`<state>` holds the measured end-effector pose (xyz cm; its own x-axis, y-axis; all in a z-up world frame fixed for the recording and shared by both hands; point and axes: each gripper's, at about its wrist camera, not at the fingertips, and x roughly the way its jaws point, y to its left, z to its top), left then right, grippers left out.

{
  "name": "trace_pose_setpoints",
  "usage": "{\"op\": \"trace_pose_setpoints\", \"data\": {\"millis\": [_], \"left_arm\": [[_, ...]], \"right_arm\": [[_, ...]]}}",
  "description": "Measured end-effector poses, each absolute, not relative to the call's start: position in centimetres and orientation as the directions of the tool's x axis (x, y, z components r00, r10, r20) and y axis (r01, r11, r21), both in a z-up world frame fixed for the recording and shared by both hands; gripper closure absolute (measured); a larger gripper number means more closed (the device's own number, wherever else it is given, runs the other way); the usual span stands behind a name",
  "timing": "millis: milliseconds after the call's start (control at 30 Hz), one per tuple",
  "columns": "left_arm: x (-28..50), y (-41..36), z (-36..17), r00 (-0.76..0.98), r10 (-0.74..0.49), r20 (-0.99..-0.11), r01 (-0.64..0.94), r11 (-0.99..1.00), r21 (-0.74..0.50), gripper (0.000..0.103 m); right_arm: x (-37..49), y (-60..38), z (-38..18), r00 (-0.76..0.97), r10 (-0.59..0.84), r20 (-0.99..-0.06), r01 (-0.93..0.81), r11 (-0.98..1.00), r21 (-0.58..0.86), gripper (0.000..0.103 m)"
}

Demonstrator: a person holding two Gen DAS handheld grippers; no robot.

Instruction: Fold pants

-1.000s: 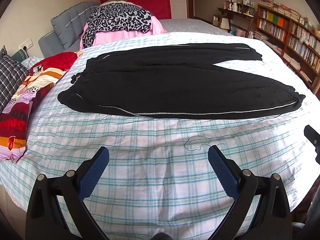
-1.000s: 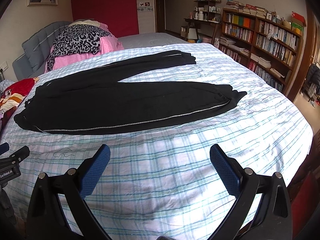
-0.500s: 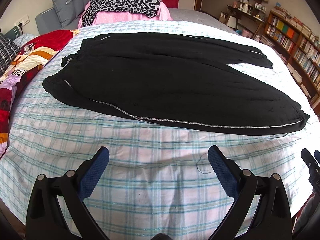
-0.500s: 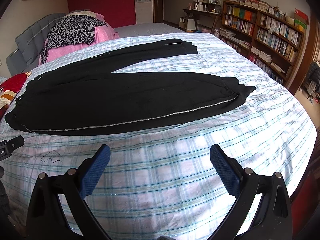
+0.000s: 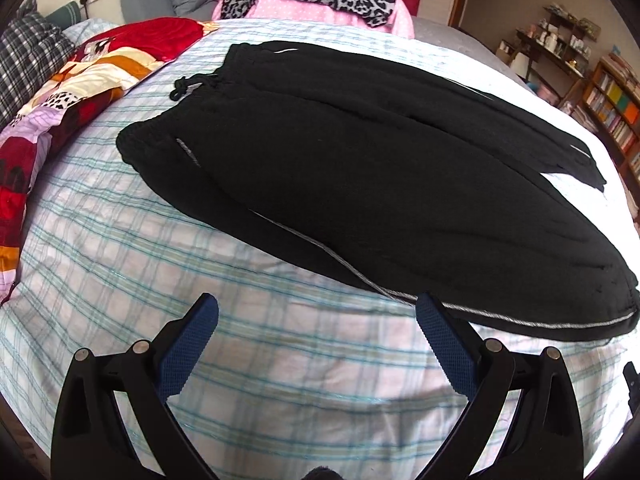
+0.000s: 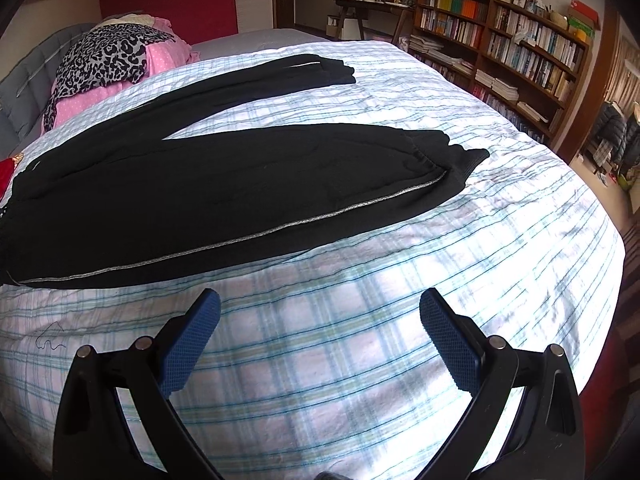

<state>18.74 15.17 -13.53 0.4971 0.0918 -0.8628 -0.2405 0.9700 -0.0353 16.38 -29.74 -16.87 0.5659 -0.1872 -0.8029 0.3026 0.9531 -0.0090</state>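
Black track pants point(image 5: 380, 168) are waiting just ahead of both grippers, still unfolded. The left gripper point(image 5: 316, 332) is hovering with its jaws spread wide and empty over the checked bedsheet point(image 5: 120, 264), its right blue pad sitting right at the near hem where the silver side stripe point(image 5: 344, 268) is running. The right gripper point(image 6: 320, 328) is likewise released and holding nothing, hanging over bare sheet short of the near leg, with the ribbed cuff point(image 6: 460, 160) ahead and to its right. The pants are lying flat across the bed with the legs splayed in a V — waistband and drawstring point(image 5: 180, 88) toward the pillows, the far leg point(image 6: 256, 76) angling away. That spread layout is probably leaving every edge reachable, so one leg can be laid over the other. Beyond, a red patterned quilt point(image 5: 60, 92) and a leopard-print cloth point(image 6: 104, 60) on pink bedding are lying clear of the work; bookshelves point(image 6: 500, 52) are lining the wall.
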Motion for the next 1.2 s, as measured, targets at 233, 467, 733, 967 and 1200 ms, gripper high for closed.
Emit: {"op": "trace_pose_setpoints", "data": {"millis": [233, 467, 733, 967, 1200], "left_arm": [[20.1, 20.6, -14.2, 0.491, 0.162, -0.856, -0.359, 0.933, -0.029, 0.005], [21.3, 24.5, -15.3, 0.454, 0.177, -0.873, -0.43, 0.902, -0.041, 0.005], [23.0, 27.6, -15.8, 0.458, 0.125, -0.88, -0.481, 0.867, -0.127, 0.005], [24.3, 30.1, -15.7, 0.522, 0.055, -0.851, -0.507, 0.822, -0.258, 0.005], [24.7, 31.1, -15.5, 0.533, 0.055, -0.845, -0.546, 0.785, -0.293, 0.039]], "right_arm": [[18.4, -34.2, -17.4, 0.534, -0.254, -0.807, 0.399, 0.917, -0.025, 0.002], [20.9, -38.1, -18.2, 0.5, -0.337, -0.798, 0.467, 0.881, -0.08, 0.002], [22.6, -39.0, -19.2, 0.489, -0.349, -0.799, 0.467, 0.879, -0.098, 0.002], [23.0, -38.4, -19.6, 0.479, -0.33, -0.814, 0.455, 0.886, -0.091, 0.002], [23.2, -39.7, -19.8, 0.464, -0.307, -0.831, 0.501, 0.865, -0.04, 0.002]]}}
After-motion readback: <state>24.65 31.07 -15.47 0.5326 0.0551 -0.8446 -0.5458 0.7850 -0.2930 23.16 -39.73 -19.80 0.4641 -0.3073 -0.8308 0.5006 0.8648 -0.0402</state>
